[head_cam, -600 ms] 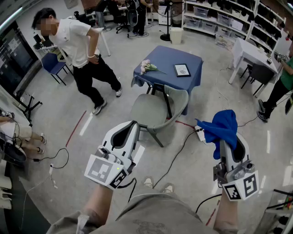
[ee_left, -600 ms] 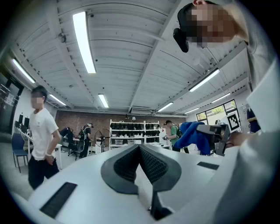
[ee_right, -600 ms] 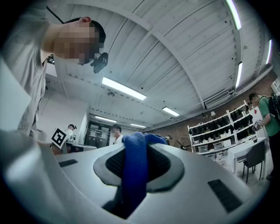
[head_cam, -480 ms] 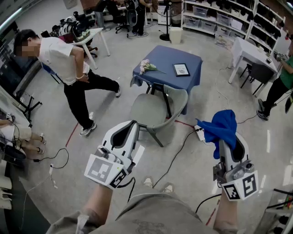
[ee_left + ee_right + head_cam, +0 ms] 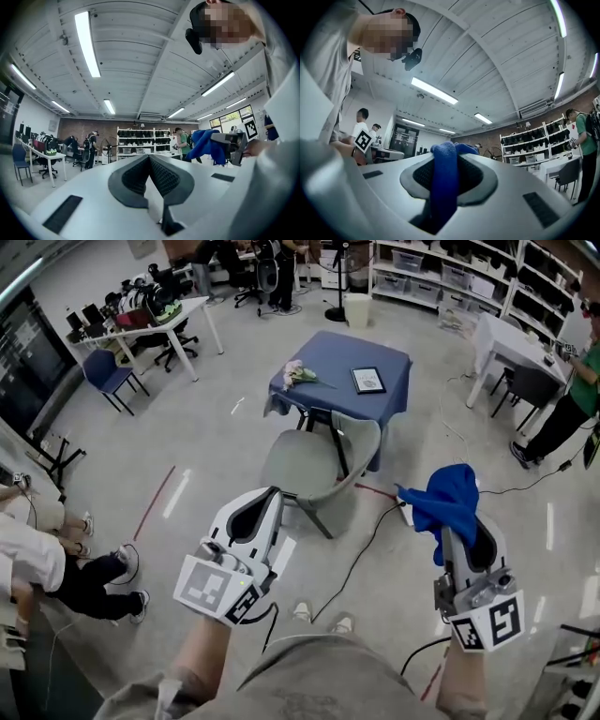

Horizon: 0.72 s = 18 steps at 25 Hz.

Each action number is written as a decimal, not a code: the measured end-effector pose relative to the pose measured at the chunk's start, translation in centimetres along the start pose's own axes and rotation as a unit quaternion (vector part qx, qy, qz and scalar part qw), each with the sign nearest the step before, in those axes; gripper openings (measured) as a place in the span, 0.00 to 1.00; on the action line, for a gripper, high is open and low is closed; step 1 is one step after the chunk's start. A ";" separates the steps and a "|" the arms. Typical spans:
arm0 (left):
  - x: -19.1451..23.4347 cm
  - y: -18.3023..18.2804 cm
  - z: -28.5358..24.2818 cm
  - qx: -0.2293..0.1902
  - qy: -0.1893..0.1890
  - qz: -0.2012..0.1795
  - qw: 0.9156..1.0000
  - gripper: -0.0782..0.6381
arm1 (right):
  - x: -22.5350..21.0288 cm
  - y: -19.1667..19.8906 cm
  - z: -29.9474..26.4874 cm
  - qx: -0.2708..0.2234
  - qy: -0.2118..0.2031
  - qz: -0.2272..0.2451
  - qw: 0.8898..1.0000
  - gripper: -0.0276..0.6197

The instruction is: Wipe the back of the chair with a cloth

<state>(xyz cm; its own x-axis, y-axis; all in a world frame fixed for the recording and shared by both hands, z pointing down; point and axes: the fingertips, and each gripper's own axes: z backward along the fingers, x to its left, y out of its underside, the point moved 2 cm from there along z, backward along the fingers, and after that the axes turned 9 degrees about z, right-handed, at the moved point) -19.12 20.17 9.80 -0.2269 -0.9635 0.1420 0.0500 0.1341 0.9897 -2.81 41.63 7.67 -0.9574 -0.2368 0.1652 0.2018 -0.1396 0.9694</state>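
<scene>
While standing well short of the grey chair (image 5: 323, 486), holding both tools up and fwd, not yet at work. Right gripper (image 5: 459, 538): clamped hard on the blue cloth (image 5: 448, 495), pinched partway along betw. the pads, w/ most of the fabric bunched and flopping over the tip, prob. to lead w/ a soft wad rather than bare plastic. Same in right gripper view: cloth (image 5: 442, 187) filling the slot betw. the pads, no gap either side. Left gripper (image 5: 258, 512): closed all the way, pads meeting at the tips, nothing betw. them per left gripper view; idle, likely spare for steadying the chair. Cloth well apart from the backrest (image 5: 363, 442), no contact, so wiping not begun. Backrest curved, on the table side of the seat (image 5: 292, 465), w/ the blue-draped table (image 5: 349, 352) just behind; flowers (image 5: 298, 376) and a framed card (image 5: 368, 382) on top. Rear face thus tight vs. the table, so prob. easier to start on the inner face or top edge, approaching from the seat side. Black cable (image 5: 366, 554) trailing across the floor betw. the person's shoes (image 5: 304, 614) and the chair: trip/snag risk when stepping in. Next, by the look of it: close the distance, lower the right tool, press the wad flat on the backrest.
</scene>
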 end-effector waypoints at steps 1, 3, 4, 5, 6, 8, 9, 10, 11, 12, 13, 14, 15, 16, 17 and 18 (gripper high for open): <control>-0.1 0.2 -0.1 0.001 0.000 0.000 1.000 0.13 | -0.1 0.2 0.1 0.002 -0.001 -0.001 1.000 0.20; -0.5 0.6 -0.4 0.002 -0.001 0.000 1.000 0.13 | -0.3 0.7 0.5 0.005 -0.004 -0.002 1.000 0.20; -0.7 0.8 -0.5 0.002 -0.002 -0.001 1.000 0.13 | -0.4 0.9 0.7 0.006 -0.006 -0.002 1.000 0.20; -0.9 0.9 -0.6 0.002 -0.003 -0.001 1.000 0.13 | -0.6 1.0 0.9 0.006 -0.009 -0.001 1.000 0.20; -1.2 0.9 -0.6 0.002 -0.004 -0.002 1.000 0.13 | -0.8 1.0 1.0 0.006 -0.012 -0.001 1.000 0.20; -1.8 0.8 -0.7 0.002 -0.008 -0.004 1.000 0.13 | -1.1 0.9 1.3 0.006 -0.019 -0.003 1.000 0.20; -2.1 0.8 -0.6 0.002 -0.010 -0.005 1.000 0.13 | -1.2 1.0 1.6 0.006 -0.023 -0.004 1.000 0.20; -2.4 0.9 -0.5 0.003 -0.012 -0.005 1.000 0.13 | -1.2 1.1 1.8 0.006 -0.027 -0.004 1.000 0.20; -2.7 1.2 -0.4 0.004 -0.013 -0.007 1.000 0.13 | -1.2 1.3 2.1 0.006 -0.029 -0.004 1.000 0.20; -3.0 1.4 -0.5 0.006 -0.013 -0.009 1.000 0.13 | -1.4 1.6 2.2 0.006 -0.031 -0.004 0.999 0.20; -3.2 1.5 -0.5 0.008 -0.013 -0.013 1.000 0.13 | -1.6 1.8 2.3 0.006 -0.033 -0.006 0.999 0.20; -3.5 1.6 -0.6 0.011 -0.012 -0.018 1.000 0.13 | -1.8 2.1 2.2 0.007 -0.034 -0.008 0.999 0.20; -3.6 1.6 -0.6 0.013 -0.012 -0.023 1.000 0.13 | -2.0 2.3 2.2 0.008 -0.035 -0.012 0.999 0.20; -3.6 1.6 -0.7 0.013 -0.012 -0.027 0.999 0.13 | -2.1 2.5 2.1 0.009 -0.036 -0.014 0.999 0.20; -3.5 1.6 -0.8 0.013 -0.014 -0.030 0.999 0.13 | -2.2 2.8 2.0 0.010 -0.038 -0.015 0.999 0.20; -3.3 1.7 -1.0 0.013 -0.017 -0.032 0.999 0.13 | -2.4 3.0 1.9 0.011 -0.040 -0.015 0.999 0.20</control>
<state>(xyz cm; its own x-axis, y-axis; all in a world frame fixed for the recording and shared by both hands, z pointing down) -17.30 23.29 10.97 -0.2614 -0.9621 0.0781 0.0096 0.0783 0.9969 -0.33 43.55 10.55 -0.9764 -0.1555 0.1497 0.1696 -0.1237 0.9777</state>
